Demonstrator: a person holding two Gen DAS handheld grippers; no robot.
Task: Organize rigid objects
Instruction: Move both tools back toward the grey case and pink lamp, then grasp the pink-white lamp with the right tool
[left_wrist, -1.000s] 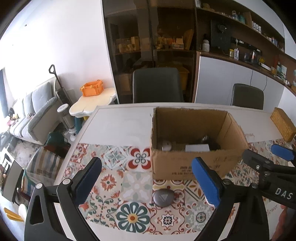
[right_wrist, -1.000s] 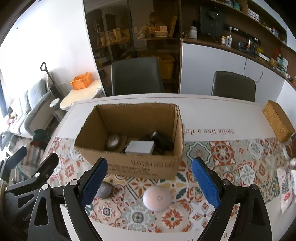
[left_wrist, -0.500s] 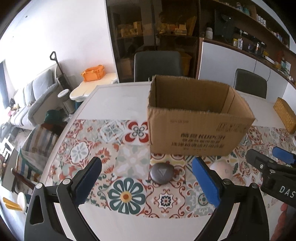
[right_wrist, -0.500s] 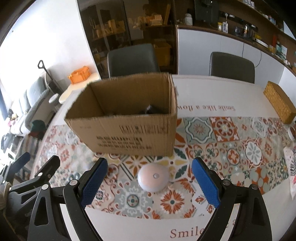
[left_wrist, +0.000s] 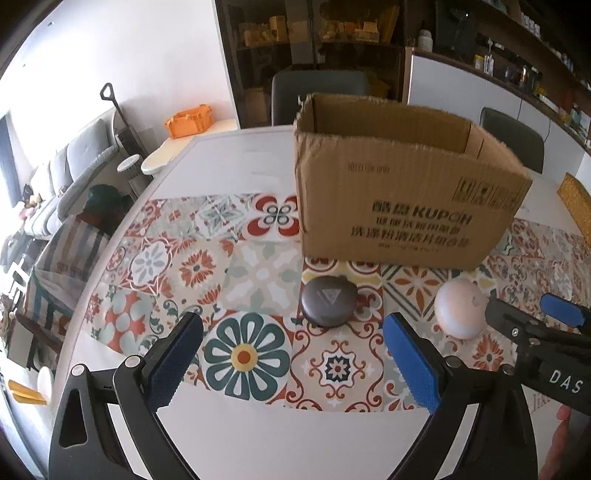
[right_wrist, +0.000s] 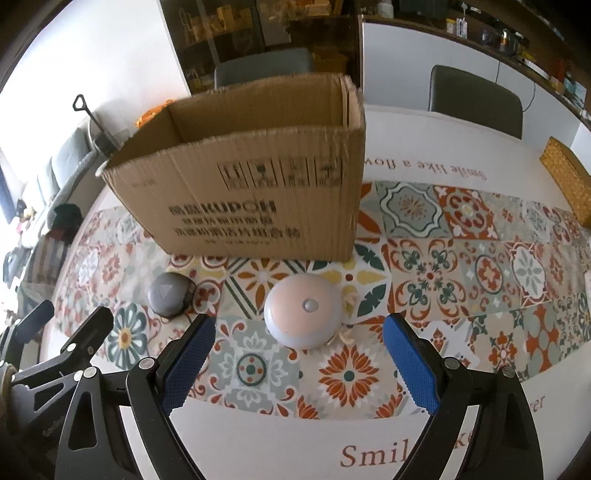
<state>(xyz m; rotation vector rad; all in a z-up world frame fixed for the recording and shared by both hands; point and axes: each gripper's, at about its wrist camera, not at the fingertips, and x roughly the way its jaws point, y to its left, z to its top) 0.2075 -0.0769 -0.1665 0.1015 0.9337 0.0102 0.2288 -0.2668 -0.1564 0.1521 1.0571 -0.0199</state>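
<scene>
An open cardboard box (left_wrist: 406, 206) stands on the patterned table; it also shows in the right wrist view (right_wrist: 251, 192). Its contents are hidden from this low angle. A dark grey round case (left_wrist: 328, 301) lies in front of the box, just beyond my open, empty left gripper (left_wrist: 295, 360). It also shows in the right wrist view (right_wrist: 168, 293). A pale pink dome-shaped device (right_wrist: 304, 310) lies in front of the box, just beyond my open, empty right gripper (right_wrist: 299, 363). The dome (left_wrist: 460, 312) sits right of the grey case.
A woven yellow box (right_wrist: 567, 179) lies at the table's far right. Two grey chairs (right_wrist: 476, 99) stand behind the table. The table's left edge (left_wrist: 110, 240) drops off toward a sofa and a side table with an orange crate (left_wrist: 188, 120).
Both grippers have dropped lower and moved closer to the table. The box's inside has gone out of sight; the grey case and the pink dome now look larger and nearer.
</scene>
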